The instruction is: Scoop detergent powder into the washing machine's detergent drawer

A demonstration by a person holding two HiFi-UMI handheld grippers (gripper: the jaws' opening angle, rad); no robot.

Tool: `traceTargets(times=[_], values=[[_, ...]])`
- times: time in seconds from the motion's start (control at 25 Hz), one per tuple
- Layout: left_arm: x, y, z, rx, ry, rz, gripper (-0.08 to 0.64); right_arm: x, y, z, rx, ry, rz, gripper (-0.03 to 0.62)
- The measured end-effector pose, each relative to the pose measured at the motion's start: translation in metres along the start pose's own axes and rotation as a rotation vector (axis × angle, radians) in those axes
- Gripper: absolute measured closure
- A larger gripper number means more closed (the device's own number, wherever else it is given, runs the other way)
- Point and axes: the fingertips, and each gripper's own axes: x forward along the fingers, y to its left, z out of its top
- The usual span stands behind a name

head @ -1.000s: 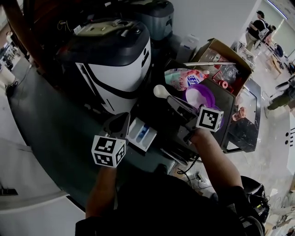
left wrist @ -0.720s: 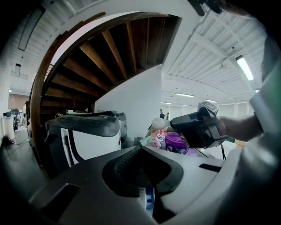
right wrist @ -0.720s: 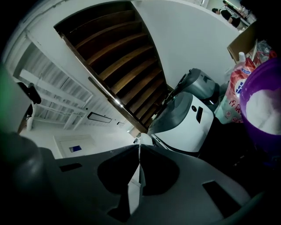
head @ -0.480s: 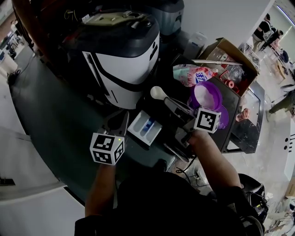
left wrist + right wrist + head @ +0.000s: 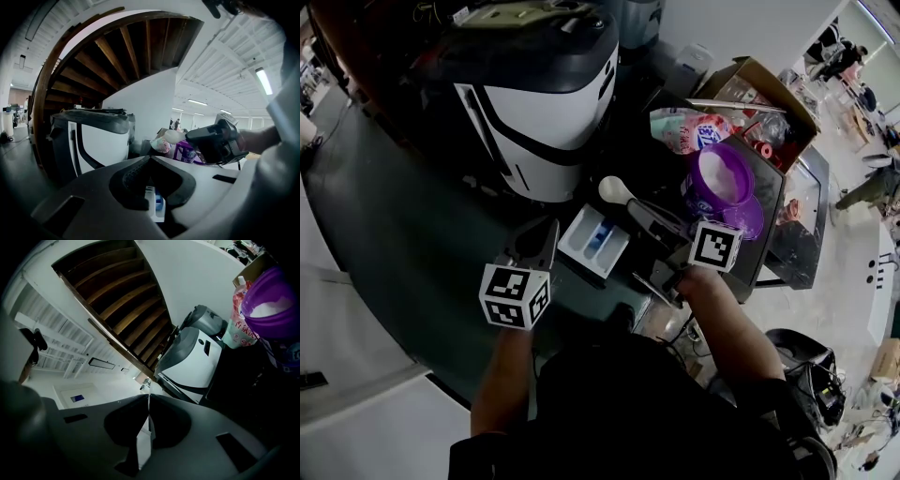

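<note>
A person's 2 hand-held grippers work over a dark, matte bench (image 5: 403,244). The right gripper (image 5: 642,208) has its jaws clamped on the thin, flat handle of a white plastic scoop (image 5: 614,189); the scoop's rounded bowl hangs just past the far right corner of the detergent drawer (image 5: 595,239). The drawer is a white rectangular plastic tray with a blue compartment; it lies on the bench in front of the washing machine (image 5: 534,94), a glossy white body with curved dark grey trim. The left gripper (image 5: 546,234) sits just beside the drawer's left edge, jaws closed tip to tip with nothing held. To the right, near the scoop, stands an open purple tub (image 5: 722,183) of white powder; beyond it lie a pink printed pouch (image 5: 689,127) and an open cardboard box (image 5: 759,89) of clutter.
</note>
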Motion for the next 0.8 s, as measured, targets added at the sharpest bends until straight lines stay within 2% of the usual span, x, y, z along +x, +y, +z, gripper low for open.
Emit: traceTargets(times=[0.44, 0.64, 0.8], values=[[-0.014, -0.003, -0.038, 0.016, 0.038, -0.110, 0.554, -0.017, -0.006, -0.053, 0.029, -0.049, -0.105, 0.572], [-0.009, -0.009, -0.048, 0.016, 0.058, -0.138, 0.554, -0.021, -0.007, -0.064, 0.045, -0.070, -0.087, 0.572], [-0.002, -0.015, -0.055, 0.017, 0.080, -0.149, 0.554, -0.028, -0.028, -0.079, 0.092, -0.061, -0.126, 0.572]])
